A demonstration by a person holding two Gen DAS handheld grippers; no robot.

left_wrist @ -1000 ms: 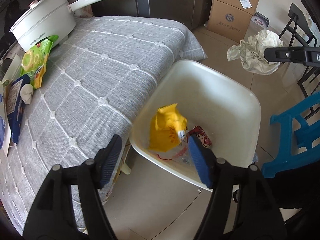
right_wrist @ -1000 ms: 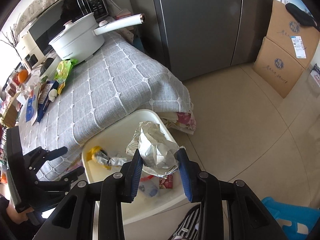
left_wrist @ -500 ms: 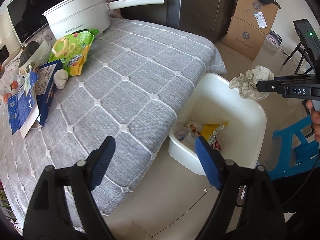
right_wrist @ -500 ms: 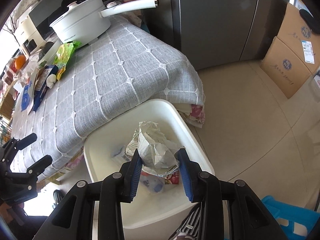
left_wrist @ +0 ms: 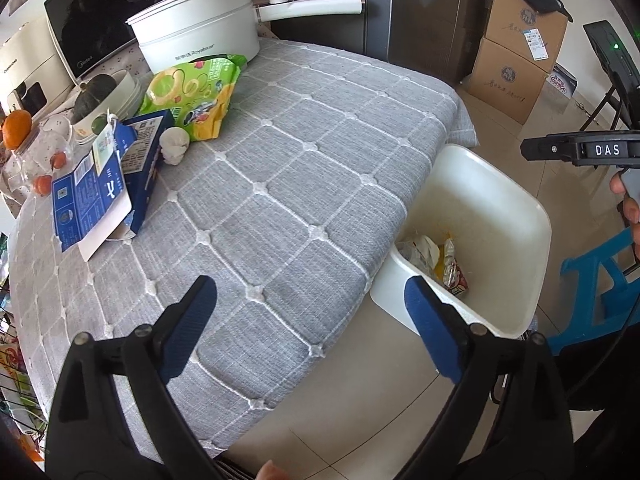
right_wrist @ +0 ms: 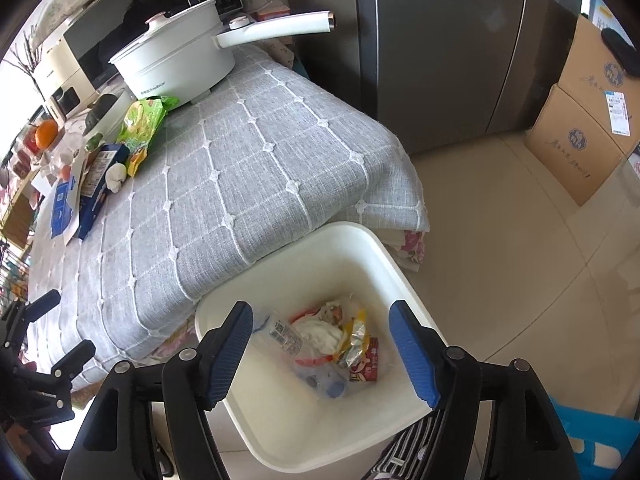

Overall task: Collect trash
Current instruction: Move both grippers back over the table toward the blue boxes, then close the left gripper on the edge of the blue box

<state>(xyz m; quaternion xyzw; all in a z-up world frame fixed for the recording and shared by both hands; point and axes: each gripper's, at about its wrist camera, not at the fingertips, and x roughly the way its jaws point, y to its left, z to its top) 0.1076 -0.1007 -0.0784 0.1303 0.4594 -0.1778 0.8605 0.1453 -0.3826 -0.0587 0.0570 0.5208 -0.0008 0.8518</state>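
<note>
Above the bin (right_wrist: 394,264) | right tool (right_wrist: 322,354) spread wide | crumpled paper (right_wrist: 320,334) inside

White capitals "DAS" stand on a small label on the black right gripper (left_wrist: 576,151), up and to the right of the left gripper's (left_wrist: 308,320) spread blue fingers. Far ahead of those fingers, the white lidded long-handled pot (left_wrist: 200,36) carries grey lettering that seems to read "Royalstar". The brown stacked cardboard boxes (left_wrist: 516,60) bear round blue logos and script too small to read, like the print on the blue flattened carton (left_wrist: 104,176).
</note>
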